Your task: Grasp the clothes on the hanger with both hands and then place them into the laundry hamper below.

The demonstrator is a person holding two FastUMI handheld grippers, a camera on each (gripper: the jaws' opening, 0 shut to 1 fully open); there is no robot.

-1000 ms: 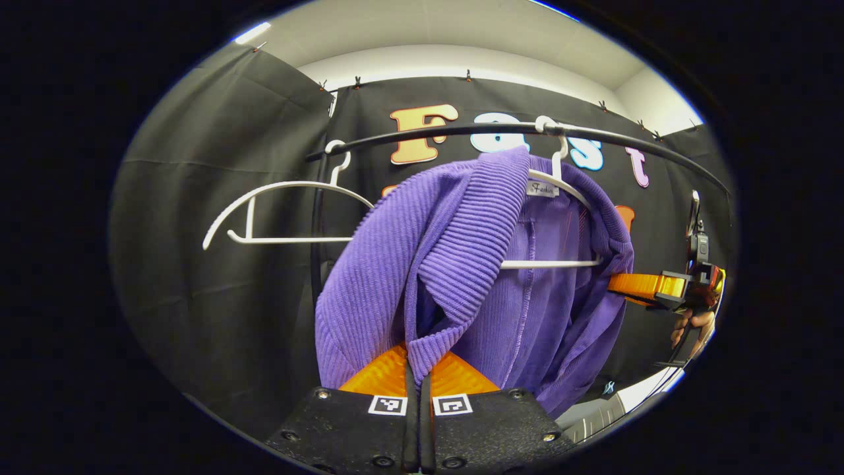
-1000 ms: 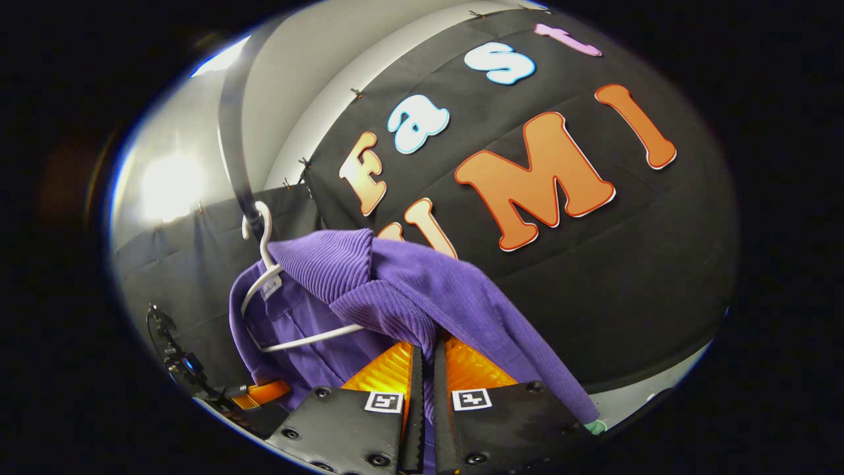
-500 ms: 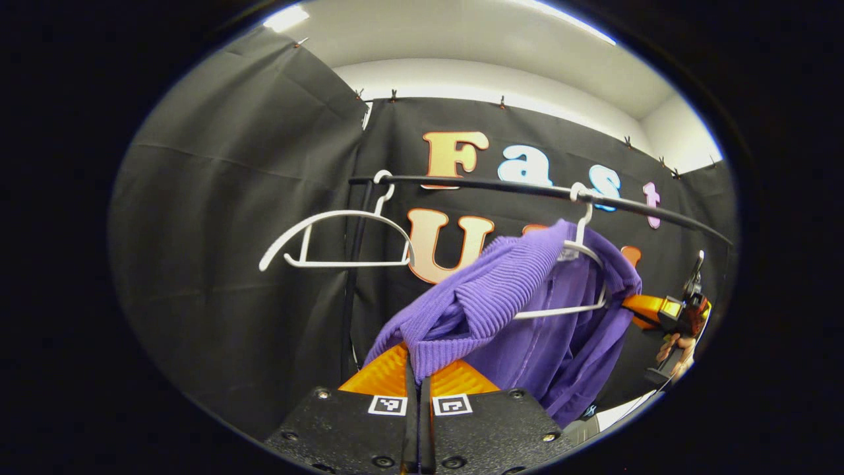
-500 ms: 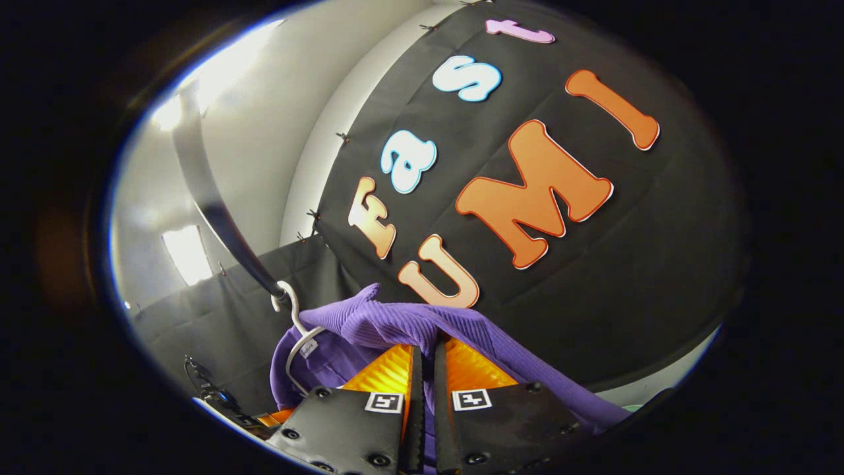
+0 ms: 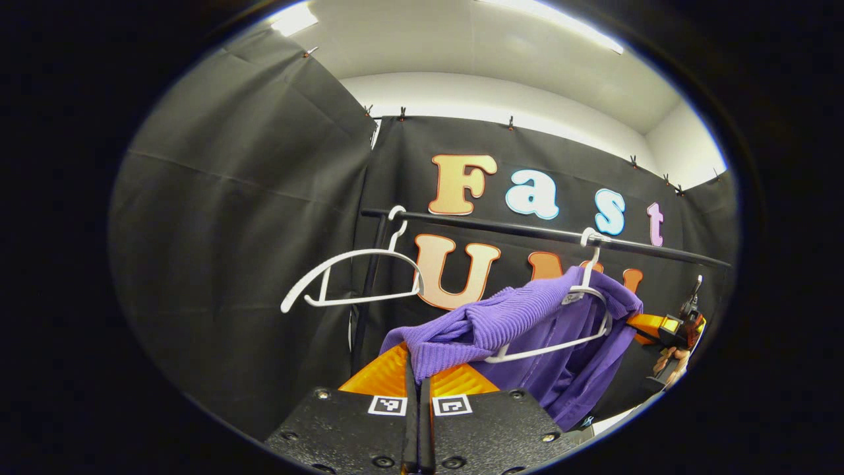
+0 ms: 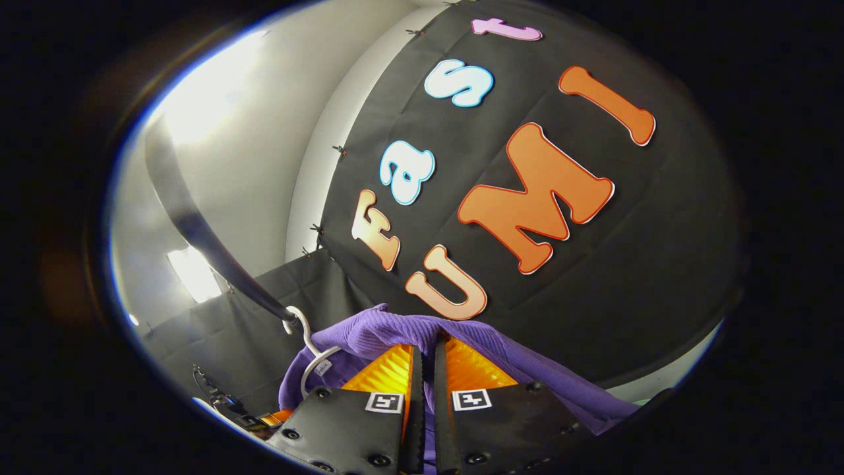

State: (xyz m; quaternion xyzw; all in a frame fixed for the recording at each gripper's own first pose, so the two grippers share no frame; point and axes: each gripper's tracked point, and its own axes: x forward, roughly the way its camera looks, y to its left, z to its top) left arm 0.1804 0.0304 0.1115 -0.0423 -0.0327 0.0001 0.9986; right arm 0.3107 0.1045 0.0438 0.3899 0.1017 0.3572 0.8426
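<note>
Left gripper [image 5: 417, 369] clamping down tight on a fold of the purple ribbed sweater [image 5: 521, 316], fingers pressed together with the knit bunched right between them at 6 o'clock of the left gripper view. Sweater stretching from that pinch up toward 3 o'clock, draping over a white hanger [image 5: 580, 300] hooked on the black rail [image 5: 527, 231]. Hanger tilting, its lower bar poking out in front of the fabric. Second white hanger [image 5: 356, 277], bare, hanging on the same rail around 9 o'clock of the sweater, well apart from it.

Right gripper [image 6: 426, 369] also squeezing the sweater [image 6: 395, 333], purple knit wedged between both fingers and spilling off toward 4 o'clock in the right gripper view. Hanger hook [image 6: 304, 333] catching the rail [image 6: 198, 224] at about 9 o'clock of that pinch.

Other gripper [image 5: 663, 324] peeking out at 3 o'clock of the left gripper view, just beside the sweater's far edge, a hand [image 5: 669, 363] right below it.
</note>
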